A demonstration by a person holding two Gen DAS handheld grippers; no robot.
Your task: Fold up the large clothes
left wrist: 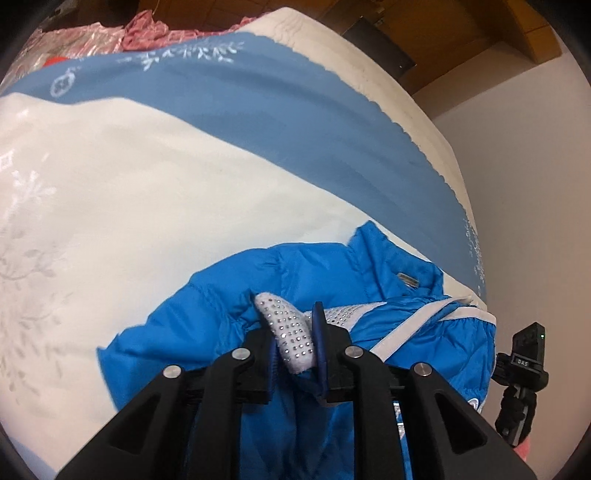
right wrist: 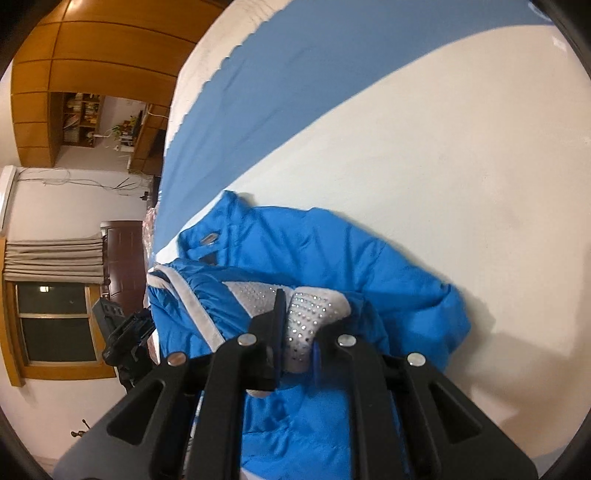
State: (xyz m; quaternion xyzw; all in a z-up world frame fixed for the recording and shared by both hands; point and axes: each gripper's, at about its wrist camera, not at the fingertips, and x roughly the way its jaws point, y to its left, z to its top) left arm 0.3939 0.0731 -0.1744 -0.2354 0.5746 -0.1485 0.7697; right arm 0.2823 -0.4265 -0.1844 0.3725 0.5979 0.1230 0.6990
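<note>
While crumpled on the bed [left wrist: 147, 184], blue puffer jacket [left wrist: 207, 317], its studded white trim [left wrist: 291, 332] pinched in both tools [left wrist: 295, 332] [right wrist: 297, 332].

White-and-blue bedspread [left wrist: 184, 177], pink cloth [left wrist: 147, 27], wooden cabinets [right wrist: 92, 48], window [right wrist: 55, 325].

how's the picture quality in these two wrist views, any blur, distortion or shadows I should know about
Left wrist view: strong fisheye bending, dark vignette corners; the blue jacket and left gripper are fairly sharp, while the bedspread looks soft. Right wrist view: same curved distortion, warm indoor light, a soft shadow on the bedspread beside the jacket; right gripper is sharp.
</note>
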